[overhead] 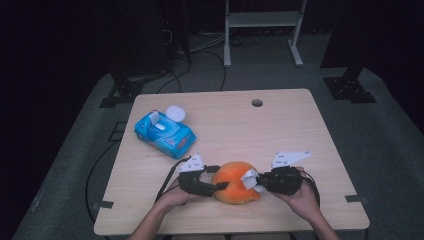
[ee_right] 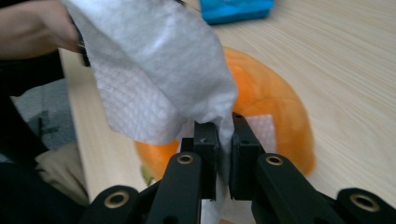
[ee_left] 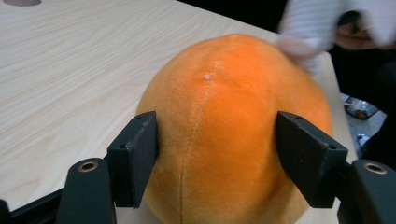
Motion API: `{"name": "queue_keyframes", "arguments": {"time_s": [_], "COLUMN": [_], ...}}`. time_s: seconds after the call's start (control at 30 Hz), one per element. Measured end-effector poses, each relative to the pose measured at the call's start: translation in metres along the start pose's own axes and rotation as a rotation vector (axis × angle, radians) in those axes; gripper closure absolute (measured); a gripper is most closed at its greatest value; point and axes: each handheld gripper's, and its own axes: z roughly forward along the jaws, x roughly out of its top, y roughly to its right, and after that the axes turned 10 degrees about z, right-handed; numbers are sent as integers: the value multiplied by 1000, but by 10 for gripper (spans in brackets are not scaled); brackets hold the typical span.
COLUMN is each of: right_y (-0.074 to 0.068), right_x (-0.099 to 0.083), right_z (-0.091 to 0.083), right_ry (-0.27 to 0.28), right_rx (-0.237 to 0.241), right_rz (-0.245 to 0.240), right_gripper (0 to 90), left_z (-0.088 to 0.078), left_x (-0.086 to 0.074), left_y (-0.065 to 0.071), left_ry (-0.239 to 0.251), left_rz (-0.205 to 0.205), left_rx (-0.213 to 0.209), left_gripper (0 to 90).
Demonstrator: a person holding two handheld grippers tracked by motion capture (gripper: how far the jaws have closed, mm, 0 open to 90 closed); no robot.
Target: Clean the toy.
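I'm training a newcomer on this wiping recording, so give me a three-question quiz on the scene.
1. True or false: the left tongs grip the orange plush ball on both sides.
2. What do the right tongs hold? A) a sponge B) a white wipe C) a brush
3. Fill in: the blue wipes pack lies on the table with its lid ____.

Key:
1. True; both pads press its sides.
2. B; the white wipe is pinched between shut jaws and rests against the ball.
3. Open.

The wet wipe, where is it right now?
In the high view the wet wipe is pinched in the right gripper, against the right side of the orange plush.
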Motion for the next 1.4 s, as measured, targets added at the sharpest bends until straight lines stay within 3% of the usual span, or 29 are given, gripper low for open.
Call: {"name": "queue_keyframes", "arguments": {"time_s": [0.2, 0.33, 0.5, 0.6, 0.7, 0.73, 0.77, 0.8, 0.87, 0.9, 0.93, 1.0, 1.03, 1.07, 1.1, 1.2, 1.23, 1.3, 1.33, 1.4], "right_y": [13, 7, 7, 6, 3, 3, 3, 3, -2, -11, -17, -23, -35, -35, -39, -34, -24, -10, -10, 2], "right_x": [-1, 5, 6, 2, -1, -1, 0, 1, 7, 13, 15, 17, 19, 19, 19, 18, 15, 10, 10, 4], "right_z": [-8, -10, -4, -5, -7, -7, -8, -11, -16, -15, -13, -9, 0, 0, 6, 5, -2, -7, -7, -12], "right_ry": [7, 54, 41, -8, -40, -40, -44, -37, 13, 55, 67, 72, 61, 61, 40, 42, 46, 43, 43, 56], "right_rx": [-55, -35, -36, -5, 8, 8, 7, 3, 6, 16, 28, 41, 39, 39, 13, 2, -35, -63, -63, -48], "right_rz": [40, 35, 35, 36, 28, 28, 22, 22, 20, 4, -8, -20, -48, -48, -78, -61, -41, -9, -9, 49], "right_gripper": [833, 835, 836, 836, 836, 836, 836, 836, 836, 836, 837, 837, 837, 837, 838, 839, 839, 839, 839, 839], "left_z": [1, 3, 1, 2, 10, 10, 10, 10, 10, 13, 14, 15, 16, 16, 15, 14, 13, 12, 12, 13], "left_x": [5, 7, 8, 10, 6, 6, 7, 9, 13, 19, 22, 23, 26, 26, 25, 23, 22, 19, 19, 19], "left_y": [7, 11, 10, 8, 10, 10, 12, 14, 18, 26, 30, 32, 36, 36, 36, 33, 31, 28, 28, 28], "left_ry": [-4, -15, -7, -12, -33, -33, -35, -38, -32, -33, -34, -35, -42, -42, -51, -47, -50, -44, -44, -44], "left_rz": [22, 63, 51, 24, 4, 4, 14, 40, 87, 146, 168, 179, 214, 214, 220, 202, 198, 186, 186, 186], "left_rx": [-38, -55, -53, -26, -50, -50, -52, -39, -34, -29, -28, -25, -18, -18, -12, -13, -14, -21, -21, -24], "left_gripper": [299, 300, 274, 157, 134, 164, 164, 220, 300, 322, 322, 322, 322, 322, 323, 325, 324, 324, 323, 317]}}
